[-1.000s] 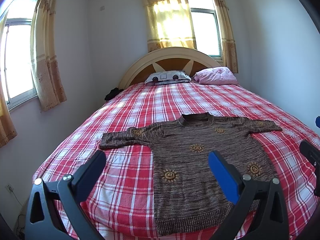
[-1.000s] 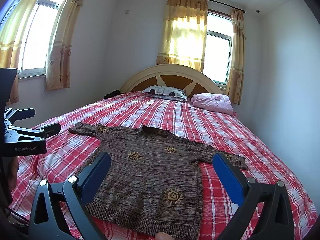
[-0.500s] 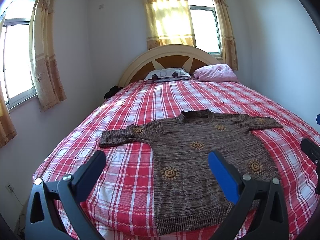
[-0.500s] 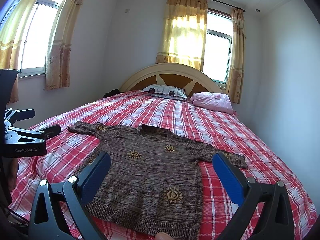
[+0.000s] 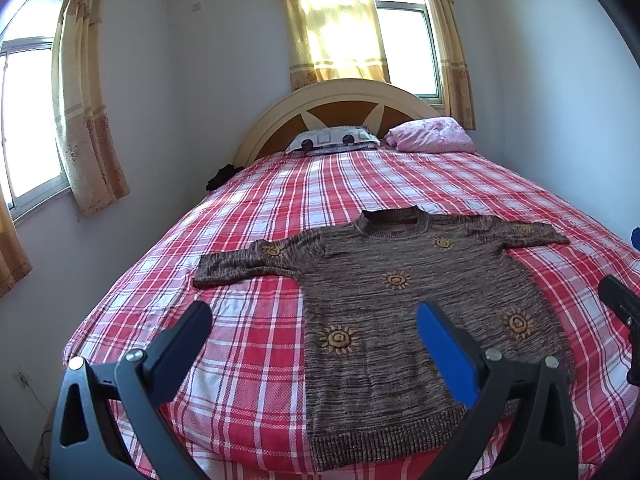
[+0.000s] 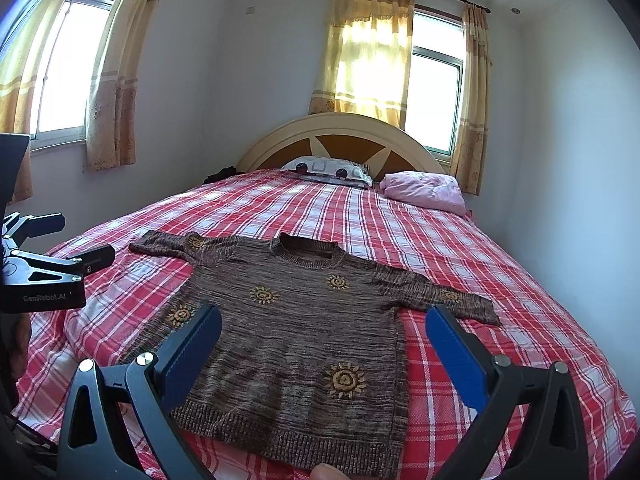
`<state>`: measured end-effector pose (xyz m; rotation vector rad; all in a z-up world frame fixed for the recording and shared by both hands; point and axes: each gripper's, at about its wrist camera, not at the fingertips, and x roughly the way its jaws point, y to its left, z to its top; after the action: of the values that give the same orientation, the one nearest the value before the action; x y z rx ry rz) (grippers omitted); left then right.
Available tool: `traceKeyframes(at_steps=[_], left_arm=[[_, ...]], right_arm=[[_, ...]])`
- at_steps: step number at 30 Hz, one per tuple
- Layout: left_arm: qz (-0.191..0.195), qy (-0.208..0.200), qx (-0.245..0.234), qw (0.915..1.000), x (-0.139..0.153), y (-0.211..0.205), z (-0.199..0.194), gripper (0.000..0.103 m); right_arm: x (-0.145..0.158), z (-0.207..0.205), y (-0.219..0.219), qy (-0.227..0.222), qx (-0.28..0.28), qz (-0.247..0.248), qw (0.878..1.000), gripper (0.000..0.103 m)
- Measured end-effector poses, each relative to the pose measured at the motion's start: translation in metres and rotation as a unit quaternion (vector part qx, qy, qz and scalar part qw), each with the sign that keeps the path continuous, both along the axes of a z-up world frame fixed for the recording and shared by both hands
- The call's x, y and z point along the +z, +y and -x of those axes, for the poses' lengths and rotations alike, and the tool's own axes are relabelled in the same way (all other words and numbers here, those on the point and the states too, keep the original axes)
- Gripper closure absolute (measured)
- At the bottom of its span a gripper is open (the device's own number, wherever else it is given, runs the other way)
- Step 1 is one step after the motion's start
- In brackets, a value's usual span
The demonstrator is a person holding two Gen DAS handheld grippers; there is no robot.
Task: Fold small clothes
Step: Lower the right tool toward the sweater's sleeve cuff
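Left wrist view: my left tool [image 5: 312,328] hangs above the near end of the bed [image 5: 248,240], its two fingers spread wide with nothing between them. The brown knitted sweater [image 5: 400,312] lies flat on the red plaid cover, ahead of this tool and a little to its right. Its long axis runs straight away from me: the ribbed hem sits nearest, at the bed's near edge below my right-hand finger [image 5: 448,348], and the neck opening points toward the headboard [image 5: 344,104]. The two short sleeves stretch out crosswise, one to the left ahead of my left-hand finger [image 5: 180,344], the other far out to the right. Yellow sun motifs dot the front. Beyond the sweater, against the headboard, rest a patterned pillow [image 5: 332,140] and a pink bundle [image 5: 428,134].

From the right wrist view, my right tool [image 6: 324,340] is likewise released, fingers wide apart and holding nothing. The sweater [image 6: 304,328] lies ahead, between the fingers and to the left, hem just below and in front of the tool, collar pointing away toward the headboard [image 6: 340,132]. My left tool [image 6: 48,276] shows at the left edge, off the sweater's left sleeve and apart from it. A fingertip [image 6: 326,472] peeks in at the bottom edge.
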<state>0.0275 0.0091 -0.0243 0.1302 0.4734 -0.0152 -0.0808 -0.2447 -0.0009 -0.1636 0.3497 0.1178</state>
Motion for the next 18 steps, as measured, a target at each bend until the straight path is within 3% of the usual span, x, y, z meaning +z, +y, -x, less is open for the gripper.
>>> traceKeyframes(at_steps=[11, 18], left_arm=[[-0.026, 0.056, -0.006, 0.9981, -0.052, -0.005, -0.06, 0.0], [-0.044, 0.077, -0.015, 0.9959, -0.069, -0.016, -0.102, 0.0]], right_arm=[[-0.054, -0.06, -0.034, 0.087, -0.045, -0.015, 0.995, 0.001], [-0.07, -0.104, -0.064, 0.11, -0.074, -0.003, 0.991, 0.001]])
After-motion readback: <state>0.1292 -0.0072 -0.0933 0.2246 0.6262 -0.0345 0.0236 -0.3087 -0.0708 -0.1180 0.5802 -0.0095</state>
